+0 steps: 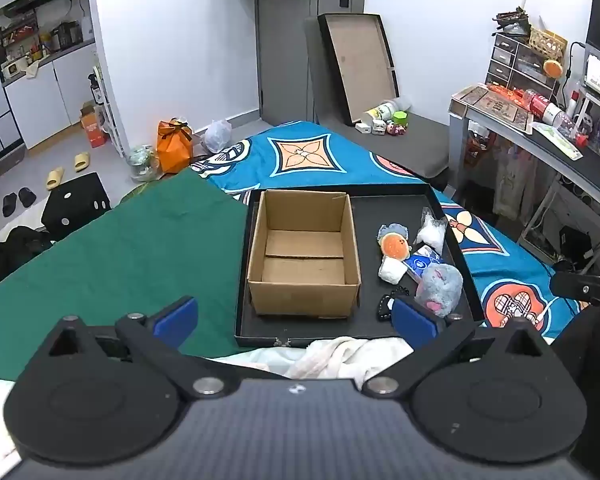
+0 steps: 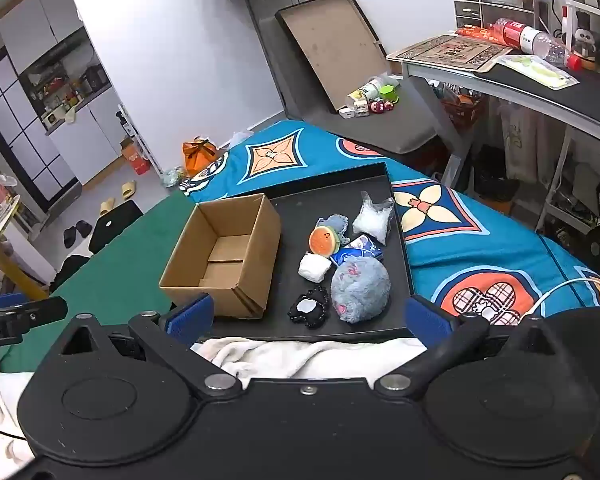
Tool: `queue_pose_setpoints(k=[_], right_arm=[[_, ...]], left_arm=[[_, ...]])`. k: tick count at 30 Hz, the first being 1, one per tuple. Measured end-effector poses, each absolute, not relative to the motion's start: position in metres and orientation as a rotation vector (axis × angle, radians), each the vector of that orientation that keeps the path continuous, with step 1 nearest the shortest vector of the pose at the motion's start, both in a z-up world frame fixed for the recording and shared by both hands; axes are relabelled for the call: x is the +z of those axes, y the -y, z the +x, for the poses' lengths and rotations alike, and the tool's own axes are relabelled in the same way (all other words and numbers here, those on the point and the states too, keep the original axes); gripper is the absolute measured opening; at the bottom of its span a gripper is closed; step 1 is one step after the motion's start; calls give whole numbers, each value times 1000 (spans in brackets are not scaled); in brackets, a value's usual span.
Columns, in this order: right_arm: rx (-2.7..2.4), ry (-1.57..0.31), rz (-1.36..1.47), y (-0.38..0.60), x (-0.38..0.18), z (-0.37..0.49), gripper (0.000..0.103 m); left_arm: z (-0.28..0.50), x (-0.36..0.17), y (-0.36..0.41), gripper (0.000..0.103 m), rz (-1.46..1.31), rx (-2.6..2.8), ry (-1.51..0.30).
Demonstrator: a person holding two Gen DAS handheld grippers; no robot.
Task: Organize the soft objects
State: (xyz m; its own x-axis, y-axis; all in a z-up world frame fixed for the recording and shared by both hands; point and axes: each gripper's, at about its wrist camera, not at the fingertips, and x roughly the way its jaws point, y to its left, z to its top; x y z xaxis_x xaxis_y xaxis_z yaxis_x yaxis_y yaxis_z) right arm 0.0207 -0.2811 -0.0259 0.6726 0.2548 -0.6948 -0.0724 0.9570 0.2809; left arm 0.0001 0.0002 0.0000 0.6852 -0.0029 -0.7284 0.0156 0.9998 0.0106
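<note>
A bed under a blue patterned cover (image 1: 312,152) and a green cloth (image 1: 140,248) carries a black tray (image 2: 400,240); an empty cardboard box (image 2: 224,256) fills the tray's left half; on the right lie a grey-blue plush (image 2: 360,288), an orange plush (image 2: 323,240), a white soft block (image 2: 314,268) and a clear packet (image 2: 374,218), clustered together; the left gripper (image 1: 296,316) and right gripper (image 2: 308,316) hover short of the tray, jaws spread wide, holding nothing.
</note>
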Motion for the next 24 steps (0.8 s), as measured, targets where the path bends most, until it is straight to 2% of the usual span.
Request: queue_pose_setpoints(k=[24], right_arm=[[194, -805, 204, 276, -25, 15, 103]], left_arm=[[-4, 2, -1, 102, 0, -23, -814]])
